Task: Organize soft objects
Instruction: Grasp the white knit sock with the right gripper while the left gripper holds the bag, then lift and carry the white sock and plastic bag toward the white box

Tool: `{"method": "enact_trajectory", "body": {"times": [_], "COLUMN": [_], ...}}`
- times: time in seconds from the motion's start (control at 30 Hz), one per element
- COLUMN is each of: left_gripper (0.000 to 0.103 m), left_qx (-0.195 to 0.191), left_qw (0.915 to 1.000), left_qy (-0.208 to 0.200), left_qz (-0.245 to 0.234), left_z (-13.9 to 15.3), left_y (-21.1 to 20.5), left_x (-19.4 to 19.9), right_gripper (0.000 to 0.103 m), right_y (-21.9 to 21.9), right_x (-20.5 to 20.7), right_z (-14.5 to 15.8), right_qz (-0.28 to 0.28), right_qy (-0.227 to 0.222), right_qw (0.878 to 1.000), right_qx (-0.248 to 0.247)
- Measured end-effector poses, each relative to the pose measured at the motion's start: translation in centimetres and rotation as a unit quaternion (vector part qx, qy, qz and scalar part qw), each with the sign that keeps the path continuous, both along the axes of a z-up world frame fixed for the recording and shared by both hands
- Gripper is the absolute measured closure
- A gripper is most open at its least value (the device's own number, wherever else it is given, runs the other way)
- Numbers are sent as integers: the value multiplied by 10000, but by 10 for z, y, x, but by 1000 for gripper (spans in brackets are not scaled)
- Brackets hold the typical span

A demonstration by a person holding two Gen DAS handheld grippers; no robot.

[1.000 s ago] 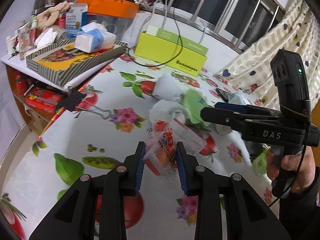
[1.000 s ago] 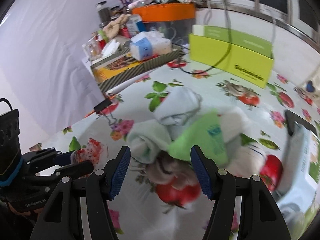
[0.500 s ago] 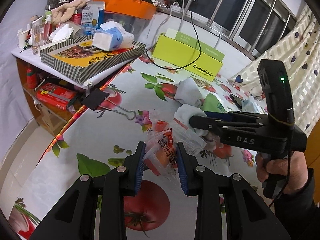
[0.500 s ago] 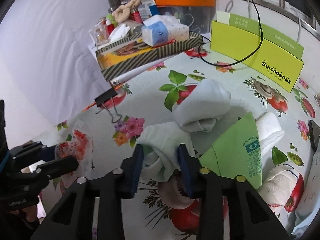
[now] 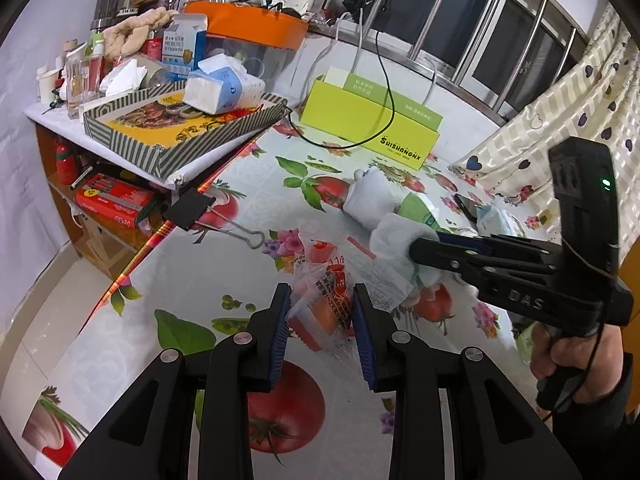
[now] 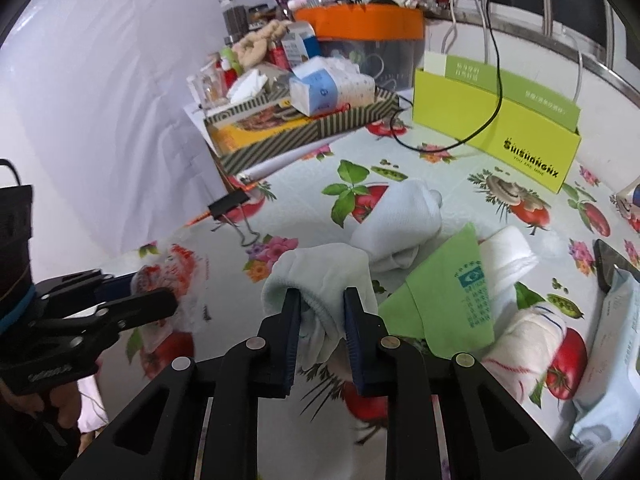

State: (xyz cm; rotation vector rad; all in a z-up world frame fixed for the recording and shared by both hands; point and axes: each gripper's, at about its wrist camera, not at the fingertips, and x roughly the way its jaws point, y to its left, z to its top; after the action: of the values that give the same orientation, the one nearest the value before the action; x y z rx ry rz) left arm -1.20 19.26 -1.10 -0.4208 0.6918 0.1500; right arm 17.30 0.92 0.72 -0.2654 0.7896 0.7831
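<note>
My left gripper is shut on a clear snack packet with orange and red contents, held just above the flowered tablecloth. In the right wrist view this gripper comes in from the left with the packet. My right gripper has its jaws closing on a pale rolled sock, and both pads pinch the fabric. The left wrist view shows that gripper from the side, with the sock at its tips. A second white sock roll lies just behind.
A green packet, a white roll and a striped sock lie to the right. Further right are a phone and a tissue pack. A yellow-green box, a striped tray and a binder clip stand behind.
My right gripper moved forward onto the pale sock and its wide jaws closed around it. The left gripper kept its hold on the snack packet.
</note>
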Motion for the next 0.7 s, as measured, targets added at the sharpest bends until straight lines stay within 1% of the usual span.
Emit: {"method": "enact_trajectory", "body": {"times": [0.3, 0.57, 0.7], "left_gripper": [72, 72, 72], "left_qx": [106, 241, 299], "left_qw": [9996, 9981, 9971], "left_qy": [-114, -219, -280], "left_qz": [-227, -526, -647], "left_z": [17, 32, 40], "left_y": [-26, -56, -68], "left_x": [-2, -1, 0], "right_gripper": [83, 83, 83], "right_y": [-36, -74, -90], "right_x": [-37, -66, -70], "right_z": [22, 43, 50], "right_qz": [-89, -381, -500], "right_qy": [-243, -583, -630], "right_qw": [9994, 9966, 9950], "right_qx": [230, 450, 599]}}
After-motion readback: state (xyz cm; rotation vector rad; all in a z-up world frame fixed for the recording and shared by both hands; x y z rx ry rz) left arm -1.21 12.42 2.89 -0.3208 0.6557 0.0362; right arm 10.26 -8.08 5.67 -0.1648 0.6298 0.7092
